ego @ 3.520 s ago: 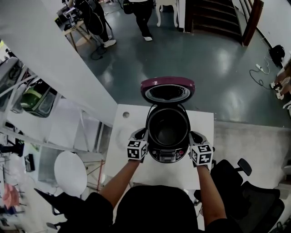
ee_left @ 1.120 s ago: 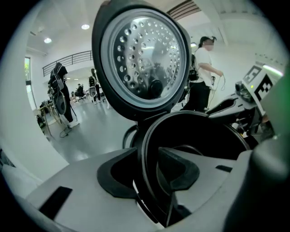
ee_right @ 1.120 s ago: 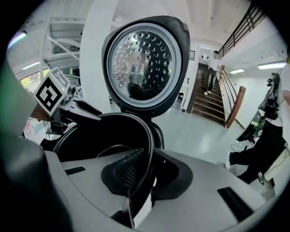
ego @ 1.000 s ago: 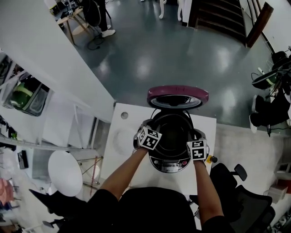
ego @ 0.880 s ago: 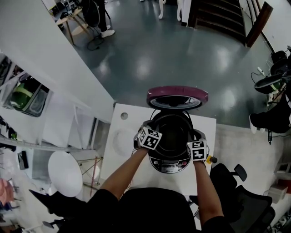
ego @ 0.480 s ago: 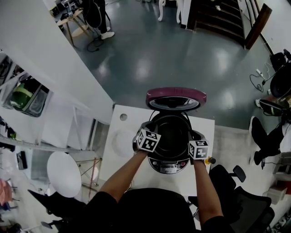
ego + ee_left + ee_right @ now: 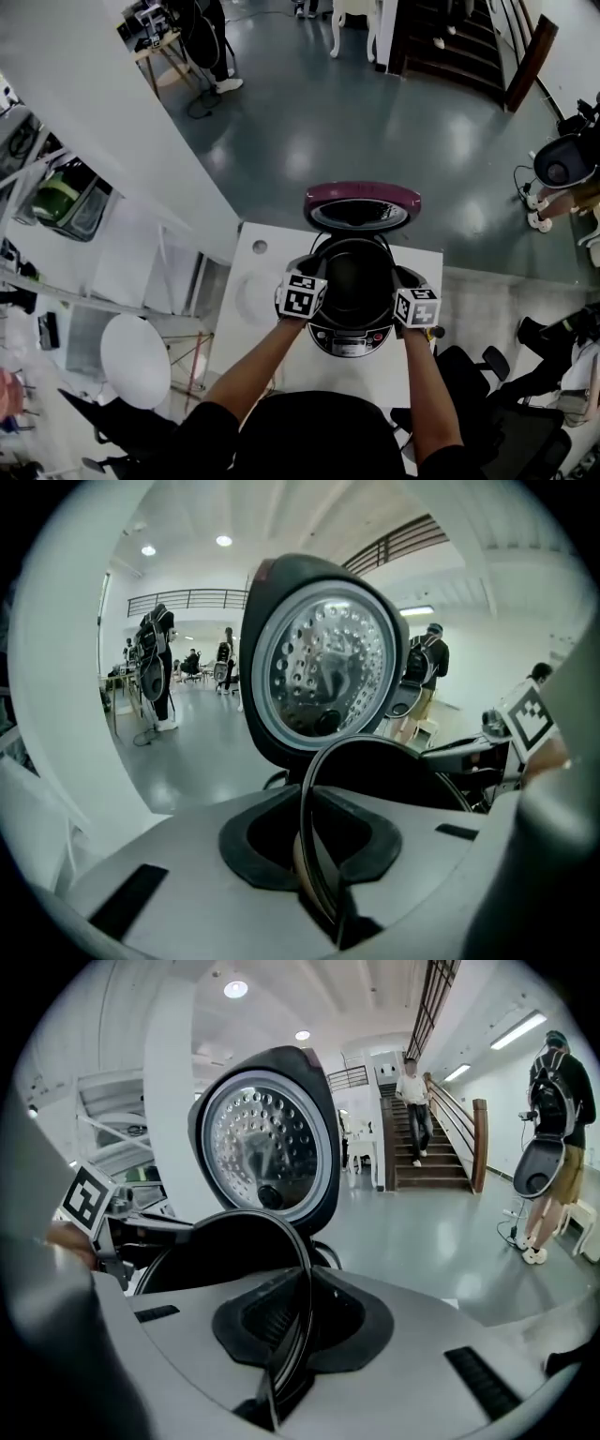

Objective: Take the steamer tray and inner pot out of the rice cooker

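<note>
On the surface (image 7: pixel 333 370): rice cooker (image 7: pixel 352 337), its lid (image 7: pixel 362 202) standing open at the cooker's far side.
Insert: dark round insert (image 7: pixel 356 277) at the cooker's mouth; steamer tray or inner pot, I can't tell.
My left gripper (image 7: pixel 323 874): cooker's left side; jaws just been closing, now pinching the insert's thin rim.
My right gripper (image 7: pixel 286 1344): cooker's right side; jaws just been closing, pinching the same rim opposite.
</note>
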The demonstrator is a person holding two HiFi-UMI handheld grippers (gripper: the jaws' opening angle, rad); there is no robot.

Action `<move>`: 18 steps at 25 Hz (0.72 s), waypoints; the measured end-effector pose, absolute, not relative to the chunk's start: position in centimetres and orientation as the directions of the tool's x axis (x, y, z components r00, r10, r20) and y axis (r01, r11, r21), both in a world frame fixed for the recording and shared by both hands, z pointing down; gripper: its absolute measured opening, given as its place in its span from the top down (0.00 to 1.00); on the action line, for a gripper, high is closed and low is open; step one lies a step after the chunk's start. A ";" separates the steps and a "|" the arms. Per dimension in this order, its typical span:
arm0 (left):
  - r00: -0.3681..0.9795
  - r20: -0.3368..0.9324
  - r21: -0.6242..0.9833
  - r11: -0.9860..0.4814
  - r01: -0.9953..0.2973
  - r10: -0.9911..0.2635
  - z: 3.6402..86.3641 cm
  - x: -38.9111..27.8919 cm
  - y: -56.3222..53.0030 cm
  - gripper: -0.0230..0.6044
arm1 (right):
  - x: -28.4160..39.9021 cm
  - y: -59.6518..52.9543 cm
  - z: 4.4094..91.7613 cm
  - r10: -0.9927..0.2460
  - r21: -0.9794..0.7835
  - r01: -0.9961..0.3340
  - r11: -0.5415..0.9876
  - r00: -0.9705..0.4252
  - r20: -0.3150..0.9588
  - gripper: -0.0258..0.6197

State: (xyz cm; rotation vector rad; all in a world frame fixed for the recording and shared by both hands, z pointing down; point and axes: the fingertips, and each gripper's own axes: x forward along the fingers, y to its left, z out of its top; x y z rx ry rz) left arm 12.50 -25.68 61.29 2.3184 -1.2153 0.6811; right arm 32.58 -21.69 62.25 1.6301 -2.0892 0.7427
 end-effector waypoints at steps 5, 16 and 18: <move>0.487 0.563 0.132 -0.509 -0.851 -0.668 58.9 12.8 -24.5 0.90 | 32.9 -21.0 59.8 -0.791 -0.168 -0.965 0.202 -0.262 0.553 0.92; 0.477 0.443 0.139 -0.468 -0.873 -0.759 51.0 11.3 -21.9 0.90 | 31.4 -20.0 52.5 -0.857 -0.067 -0.948 0.310 -0.309 0.413 0.92; 0.460 0.424 0.122 -0.454 -0.883 -0.780 49.7 10.9 -21.3 0.90 | 30.9 -19.6 51.3 -0.862 -0.051 -0.942 0.331 -0.324 0.389 0.92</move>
